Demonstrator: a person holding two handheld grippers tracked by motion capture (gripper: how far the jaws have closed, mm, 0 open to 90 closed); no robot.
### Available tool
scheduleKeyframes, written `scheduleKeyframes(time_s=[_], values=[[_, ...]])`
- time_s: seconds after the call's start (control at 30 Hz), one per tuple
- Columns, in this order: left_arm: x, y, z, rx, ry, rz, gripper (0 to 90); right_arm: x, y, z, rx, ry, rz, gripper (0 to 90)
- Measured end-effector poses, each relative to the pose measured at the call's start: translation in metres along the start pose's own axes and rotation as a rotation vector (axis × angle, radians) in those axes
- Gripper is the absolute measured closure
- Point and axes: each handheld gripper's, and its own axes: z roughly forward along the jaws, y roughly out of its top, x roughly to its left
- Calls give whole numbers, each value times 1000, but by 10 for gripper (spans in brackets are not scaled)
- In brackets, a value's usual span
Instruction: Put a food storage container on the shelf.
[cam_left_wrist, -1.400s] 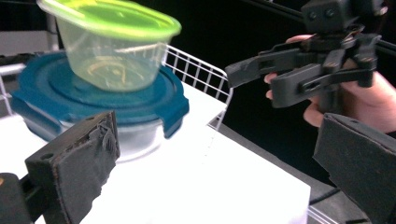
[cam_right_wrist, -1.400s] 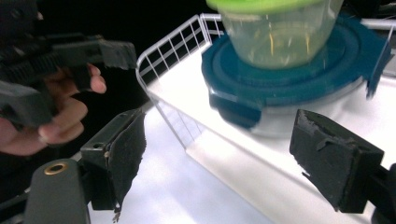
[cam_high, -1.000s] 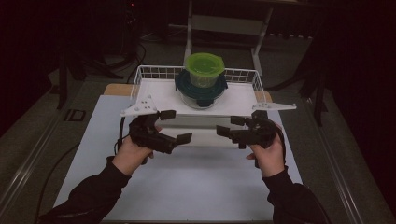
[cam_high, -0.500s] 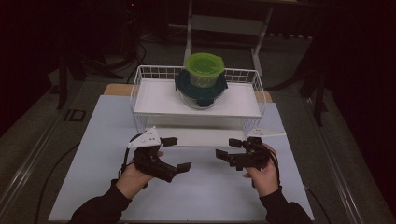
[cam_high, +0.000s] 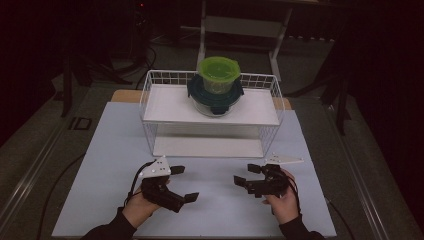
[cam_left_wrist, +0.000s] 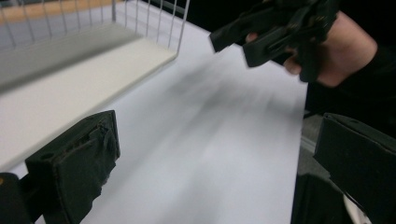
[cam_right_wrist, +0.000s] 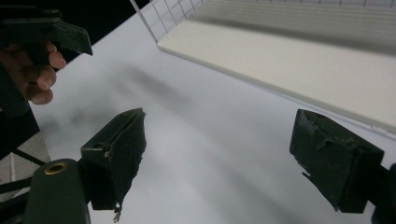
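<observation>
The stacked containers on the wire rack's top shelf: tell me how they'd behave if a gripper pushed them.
The green-lidded container sits atop a wider dark-lidded container, so the stack looks top-heavy and may topple or slide apart. Both look like thin, empty plastic, so probably light. The smooth shelf of the wire rack would likely let them skid.

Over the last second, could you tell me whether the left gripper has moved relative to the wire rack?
Yes. In the high view the left gripper has pulled back from the wire rack toward the person, and now sits over the white tabletop, fingers open.
</observation>
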Motion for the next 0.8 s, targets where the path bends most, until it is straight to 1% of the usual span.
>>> scheduleKeyframes(time_s=[0.07,0.2,0.3,0.43,0.47,0.57,0.7,0.73,0.8], values=[[0,-7,-2,-4,9,-8,0,-1,-4,-2,1,-2,-1,177],[2,-21,-5,2,28,-10,0,-2,-13,-5,2,-8,1,176],[4,-29,-7,5,37,-17,0,-4,-19,-9,1,-20,4,176],[4,-35,-10,17,48,-15,0,-5,-27,-16,-8,-31,9,175],[4,-37,-11,17,56,-6,0,-6,-29,-17,-5,-34,8,174],[4,-43,-15,12,65,-12,0,-8,-36,-20,6,-41,7,173],[5,-50,-17,27,82,-16,0,-12,-41,-27,1,-52,9,169],[5,-51,-18,25,82,-25,0,-14,-42,-29,3,-62,9,169],[5,-53,-19,14,85,-29,0,-17,-44,-32,0,-76,8,168]])
